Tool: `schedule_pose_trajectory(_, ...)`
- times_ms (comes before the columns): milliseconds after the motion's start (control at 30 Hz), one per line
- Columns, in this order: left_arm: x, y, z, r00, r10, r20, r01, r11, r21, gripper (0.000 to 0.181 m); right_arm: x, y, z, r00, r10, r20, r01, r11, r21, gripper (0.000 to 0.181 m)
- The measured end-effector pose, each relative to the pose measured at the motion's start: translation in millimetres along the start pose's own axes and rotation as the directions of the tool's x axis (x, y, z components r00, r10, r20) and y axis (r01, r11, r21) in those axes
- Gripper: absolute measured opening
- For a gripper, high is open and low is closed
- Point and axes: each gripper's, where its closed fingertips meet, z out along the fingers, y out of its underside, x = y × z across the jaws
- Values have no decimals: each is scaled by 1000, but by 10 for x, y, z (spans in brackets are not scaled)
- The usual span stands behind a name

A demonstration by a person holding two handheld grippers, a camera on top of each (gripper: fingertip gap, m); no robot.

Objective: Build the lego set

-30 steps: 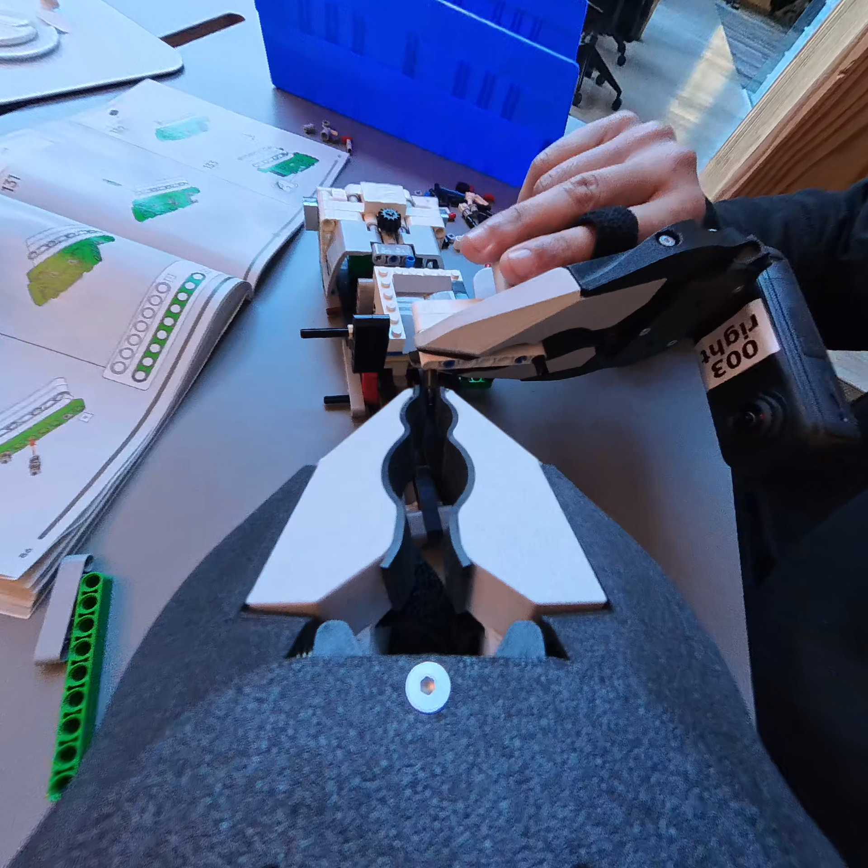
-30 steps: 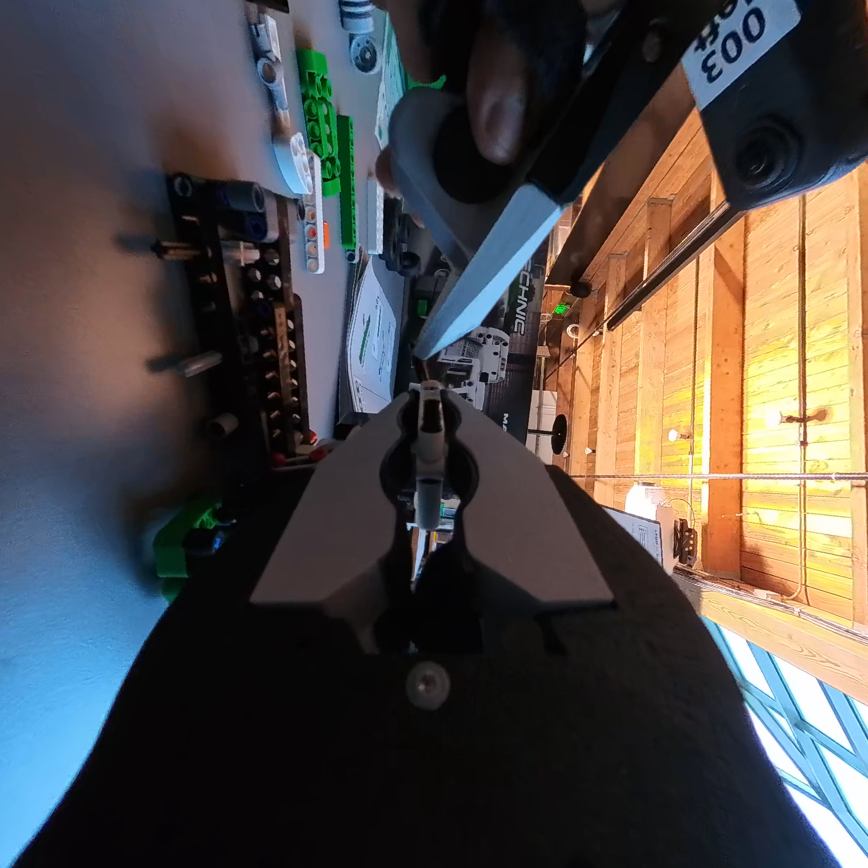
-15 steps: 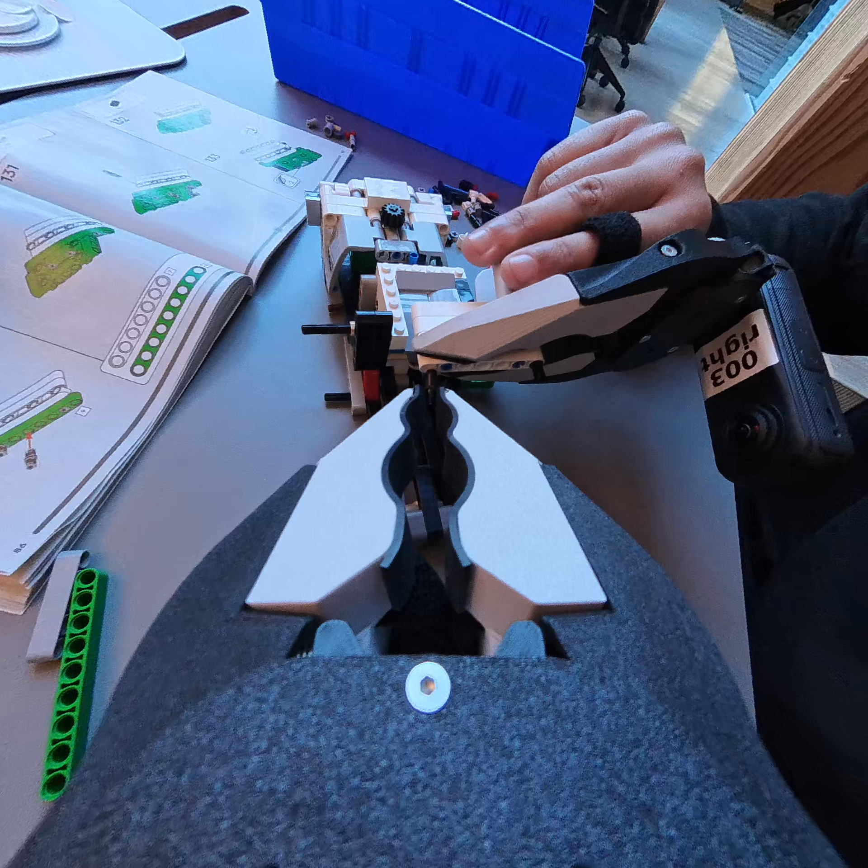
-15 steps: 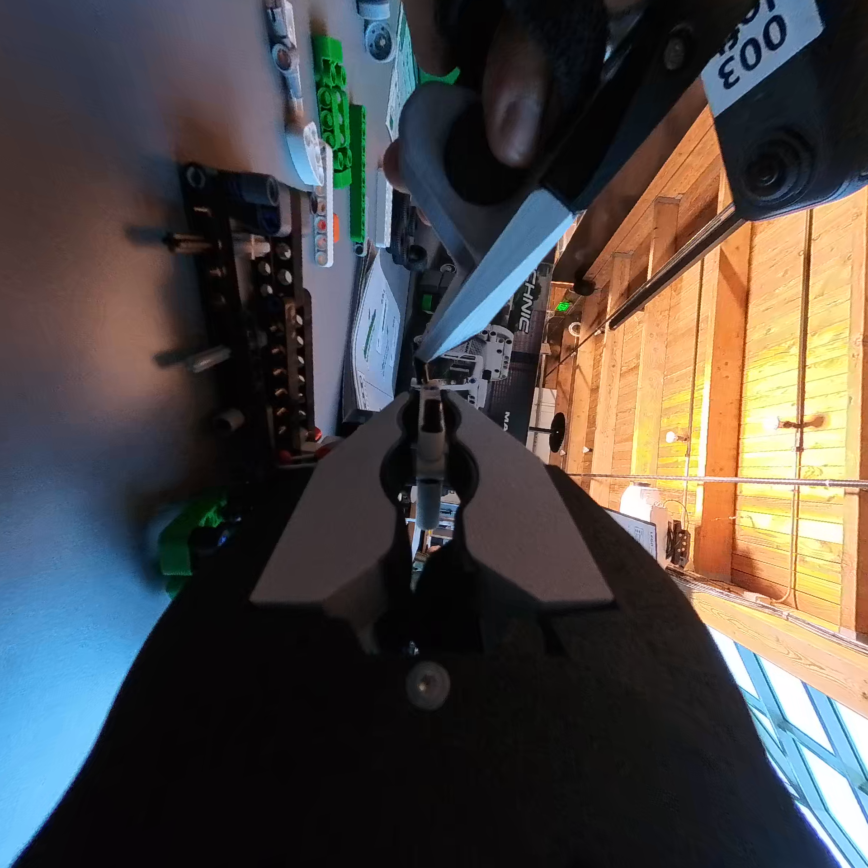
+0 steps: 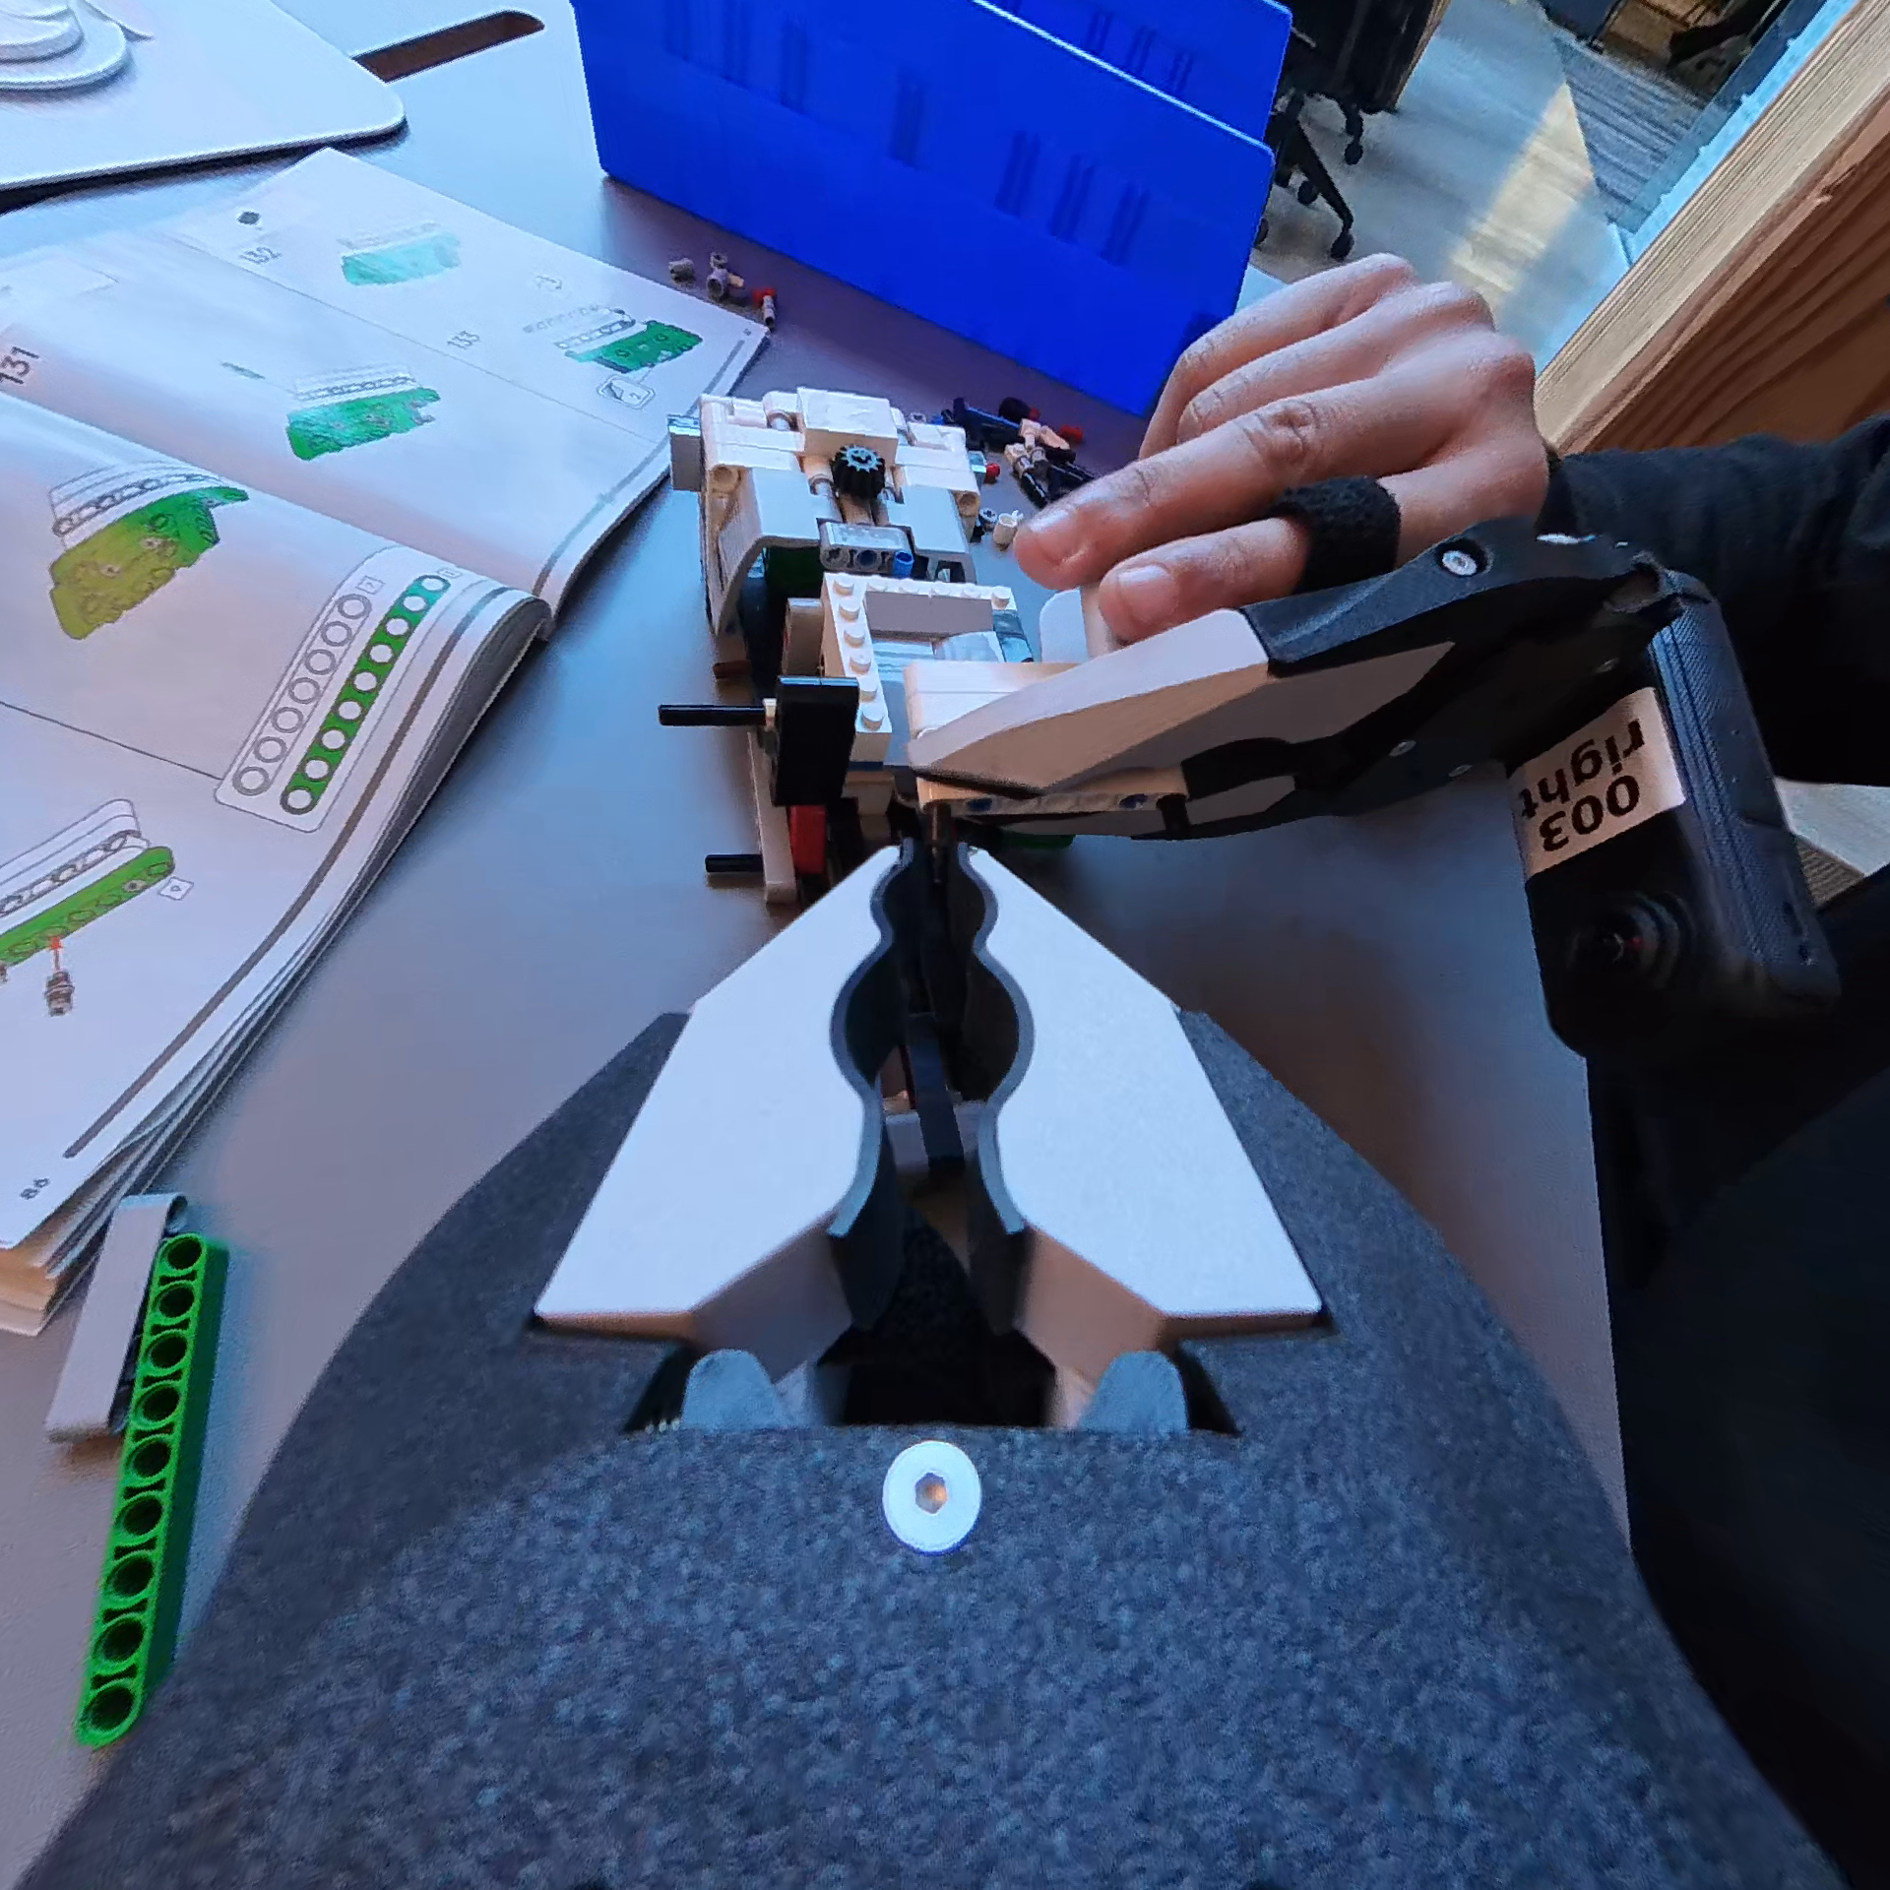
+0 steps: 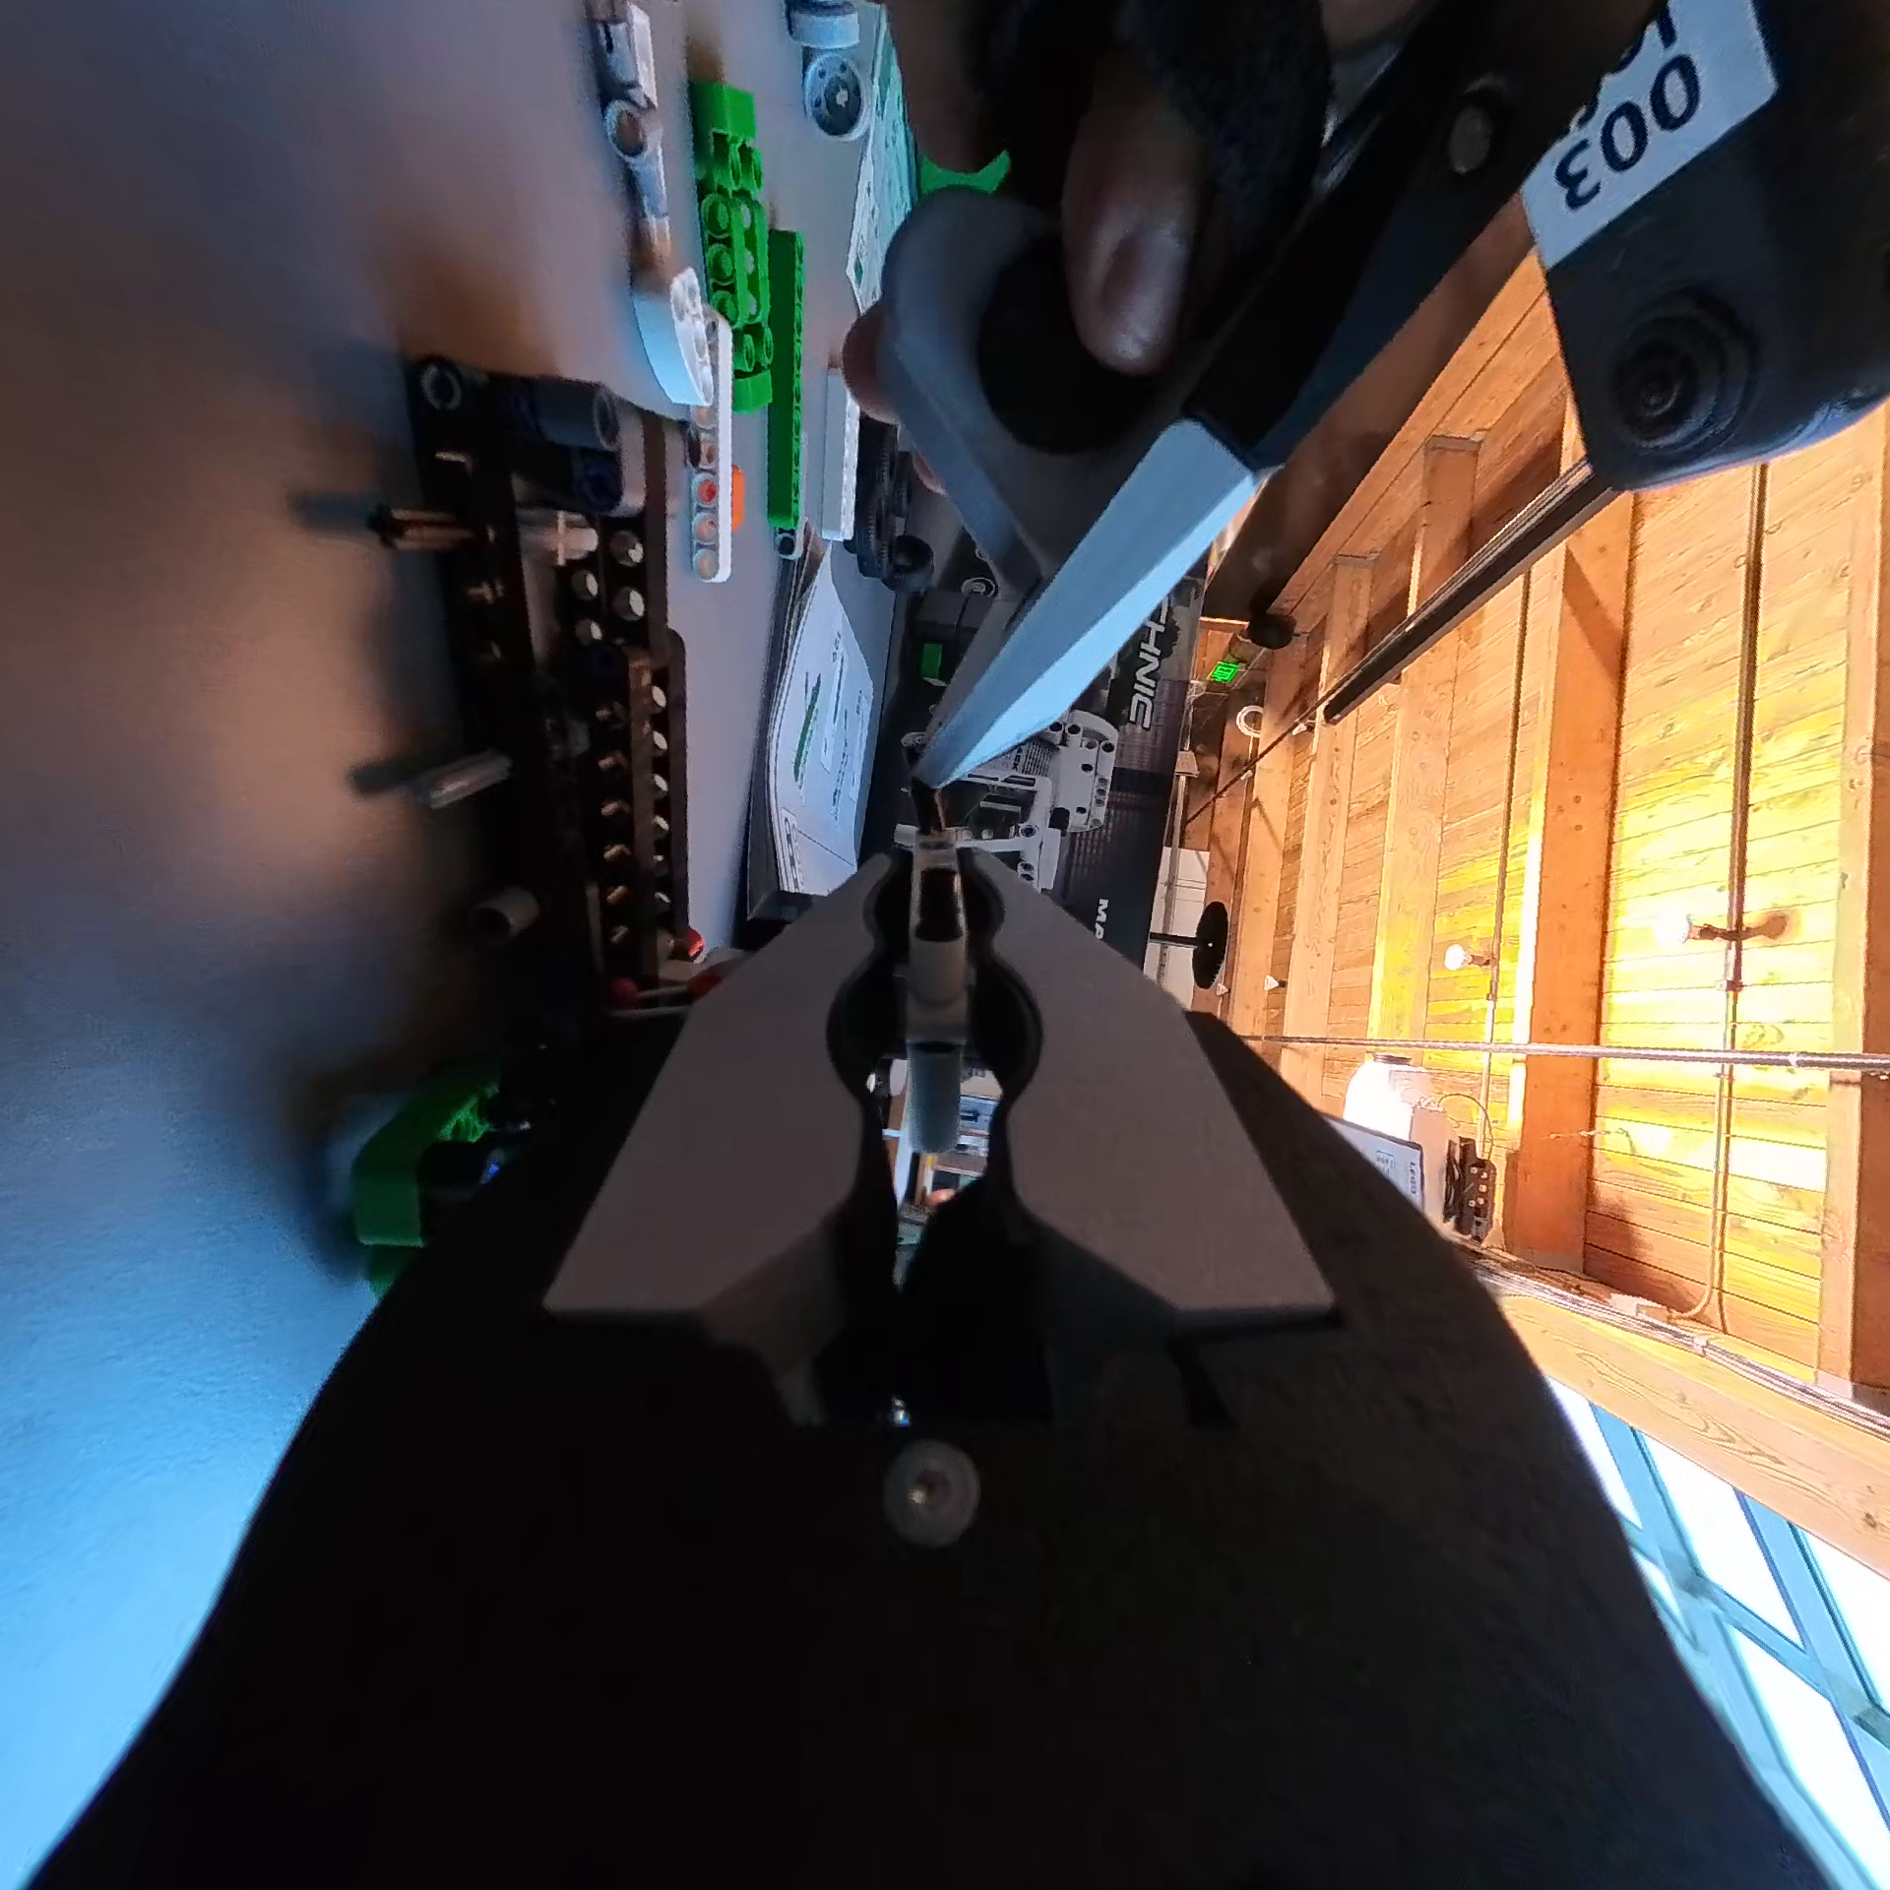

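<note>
Right now we pinch a black axle [image 5: 933,1033] in our left gripper [image 5: 929,869] and a grey connector [image 6: 936,1007] in our right gripper [image 6: 933,869], tips meeting so the two can mate. We work just beside the half-built model [image 5: 839,552] on the table [image 5: 532,920], keeping the open instruction booklet [image 5: 256,532] in sight.

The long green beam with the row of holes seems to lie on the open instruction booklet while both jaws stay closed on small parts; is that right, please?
Not quite. In the left wrist view the green beam lies on the table, beside a grey strip just off the corner of the booklet, not on its pages. The rest holds: both pairs of jaws are closed on small parts.
</note>
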Motion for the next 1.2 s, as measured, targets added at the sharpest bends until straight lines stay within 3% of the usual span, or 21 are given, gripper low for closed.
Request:
schedule_pose_trajectory(300, 27, 27, -23, 991, -116, -67, 115, 993, -22, 3, -21, -65, -23, 980, -193, -50, 192, 981, -18, 6)
schedule_pose_trajectory(567, -3, -101, -68, 1000, -26, 8, 25, 998, 62, 2, 63, -13, 12, 999, 25, -40, -27, 998, -50, 6)
schedule_pose_trajectory(833, 24, -133, -45, 991, 101, 85, -106, 992, 64, 1, 82, -44, -6, 983, 181, -3, -181, 983, -26, 6)
schedule_pose_trajectory(1200, 50, -198, -71, 984, 159, 78, -167, 981, 95, 2, 146, -21, -14, 991, 134, -26, -135, 991, -7, 7)
